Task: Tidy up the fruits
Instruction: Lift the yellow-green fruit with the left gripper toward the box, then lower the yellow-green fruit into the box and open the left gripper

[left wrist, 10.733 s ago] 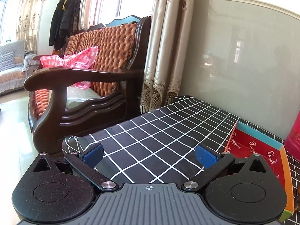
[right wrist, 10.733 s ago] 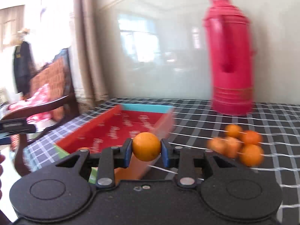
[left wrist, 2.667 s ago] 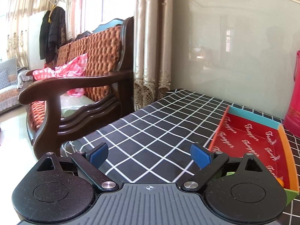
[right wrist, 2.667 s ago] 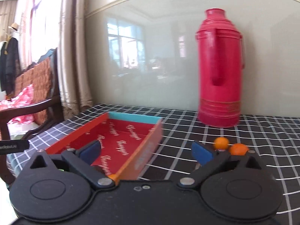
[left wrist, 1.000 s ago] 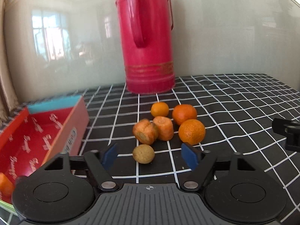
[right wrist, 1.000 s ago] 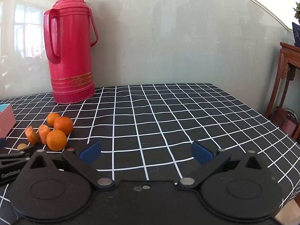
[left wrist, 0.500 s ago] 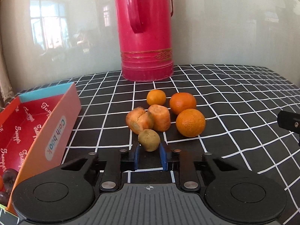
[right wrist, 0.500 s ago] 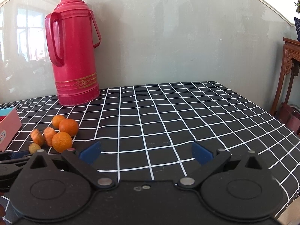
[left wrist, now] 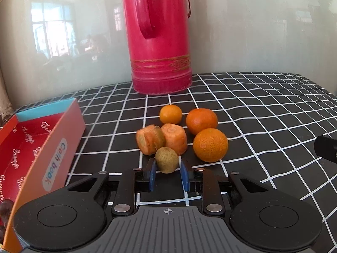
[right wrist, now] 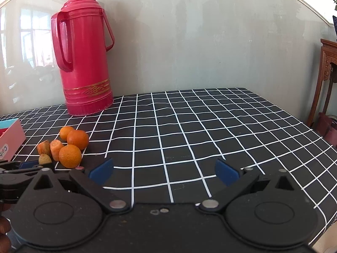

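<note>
My left gripper (left wrist: pixel 167 174) is shut on a small brownish-green round fruit (left wrist: pixel 166 159), held just above the checked cloth. Right behind it lie two carrot chunks (left wrist: pixel 161 139) and three oranges: a near one (left wrist: pixel 210 144), a far right one (left wrist: pixel 201 120) and a small far one (left wrist: pixel 170 114). The red tray (left wrist: pixel 31 147) stands at the left with dark fruit at its near end. My right gripper (right wrist: pixel 164 171) is open and empty over bare cloth. In the right wrist view the fruit pile (right wrist: pixel 69 145) and my left gripper (right wrist: pixel 23 166) show at the left.
A tall red thermos (left wrist: pixel 157 35) stands behind the fruit by the wall; it also shows in the right wrist view (right wrist: pixel 84 59). The table (right wrist: pixel 210 126) has a black cloth with white grid. A wooden stand (right wrist: pixel 326 80) is off the table's right edge.
My left gripper closed on the small brownish-green fruit and moved slightly nearer the pile. The right gripper stayed open and shifted its view a little.
</note>
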Demonstrator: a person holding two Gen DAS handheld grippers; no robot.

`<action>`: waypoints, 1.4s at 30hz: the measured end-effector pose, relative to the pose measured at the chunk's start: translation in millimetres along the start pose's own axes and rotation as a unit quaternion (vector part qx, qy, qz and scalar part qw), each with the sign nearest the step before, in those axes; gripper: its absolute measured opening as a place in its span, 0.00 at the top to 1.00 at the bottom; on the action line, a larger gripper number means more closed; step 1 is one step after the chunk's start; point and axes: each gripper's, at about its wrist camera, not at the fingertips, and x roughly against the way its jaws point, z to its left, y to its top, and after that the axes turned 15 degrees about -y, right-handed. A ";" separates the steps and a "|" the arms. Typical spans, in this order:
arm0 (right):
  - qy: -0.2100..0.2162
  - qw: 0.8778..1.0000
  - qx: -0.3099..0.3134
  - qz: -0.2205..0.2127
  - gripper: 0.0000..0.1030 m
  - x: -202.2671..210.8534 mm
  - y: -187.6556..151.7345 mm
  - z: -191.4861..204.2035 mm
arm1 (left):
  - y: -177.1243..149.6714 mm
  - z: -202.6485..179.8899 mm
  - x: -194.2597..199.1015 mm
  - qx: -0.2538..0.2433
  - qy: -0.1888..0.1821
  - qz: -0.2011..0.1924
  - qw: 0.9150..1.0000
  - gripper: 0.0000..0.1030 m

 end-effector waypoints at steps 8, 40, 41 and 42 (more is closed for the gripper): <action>0.006 1.000 0.001 -0.001 0.06 0.3 0.0 1.8 | 0.6 1.1 3.7 0.001 -0.010 -0.016 1.000 0.77; 0.051 0.998 0.041 -0.009 0.06 14.9 -3.0 63.6 | -9.8 132.0 94.6 0.153 0.206 -0.076 0.963 0.77; 0.054 0.998 0.043 -0.009 0.06 15.7 -3.4 67.1 | -11.0 136.2 95.7 0.159 0.207 -0.073 0.963 0.77; 0.056 0.997 0.045 -0.009 0.06 16.9 -3.4 69.7 | -13.6 140.0 96.4 0.164 0.209 -0.069 0.962 0.77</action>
